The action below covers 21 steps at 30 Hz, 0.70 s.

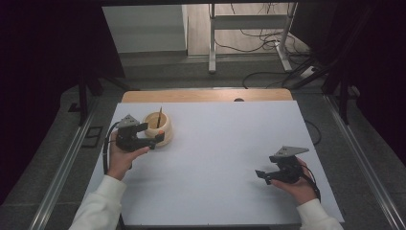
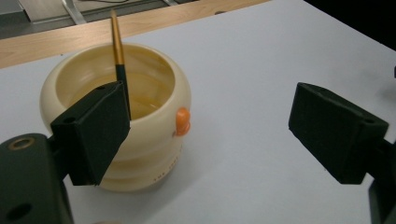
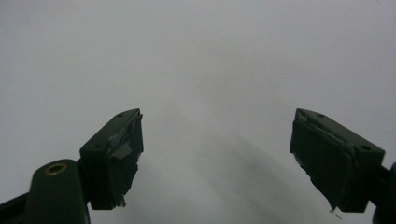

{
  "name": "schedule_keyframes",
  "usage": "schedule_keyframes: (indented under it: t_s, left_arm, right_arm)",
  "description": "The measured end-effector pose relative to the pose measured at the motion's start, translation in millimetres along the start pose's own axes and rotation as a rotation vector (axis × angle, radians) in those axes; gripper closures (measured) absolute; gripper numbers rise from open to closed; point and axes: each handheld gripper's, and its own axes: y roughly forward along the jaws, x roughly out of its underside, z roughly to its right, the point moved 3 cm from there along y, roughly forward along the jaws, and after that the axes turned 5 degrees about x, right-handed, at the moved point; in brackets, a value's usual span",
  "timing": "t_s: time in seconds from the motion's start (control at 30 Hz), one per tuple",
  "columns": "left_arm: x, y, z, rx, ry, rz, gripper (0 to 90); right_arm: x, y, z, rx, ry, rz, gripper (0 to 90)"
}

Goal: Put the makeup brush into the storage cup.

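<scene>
Two black hand-held grippers over white table sheet [image 1: 215,158], both with jaws apart and nothing between them. Nearest, right gripper [image 1: 262,175] resting low over bare sheet, well apart from the work. Farther, left gripper [image 1: 152,135] just beside cream round ribbed pot [image 2: 140,140] with small orange knob [image 2: 182,120]. Inside the pot, thin brush with golden handle and black ferrule [image 2: 117,51], leaning on the rim. Better to approach slowly, keep jaws wide, avoid pushing the pot, probably light and easy to tip.

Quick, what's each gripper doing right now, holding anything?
Left gripper: open, holding nothing, beside the cream pot with a brush in it.
Right gripper: open, empty.
</scene>
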Motion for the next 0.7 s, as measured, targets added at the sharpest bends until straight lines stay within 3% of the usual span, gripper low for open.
schedule_keyframes:
  t_s: [0.33, 0.7]
  left_arm:
    - [23.2, -9.3, 6.0, -0.033, 0.011, -0.040, 13.6]
    - [44.2, -17.7, 18.3, -0.033, 0.033, -0.065, 13.8]
  right_arm:
    - [2.0, -5.6, -1.3, 0.016, 0.000, 0.004, 17.9]
    - [4.9, -11.4, -1.0, 0.026, 0.024, 0.019, 17.9]
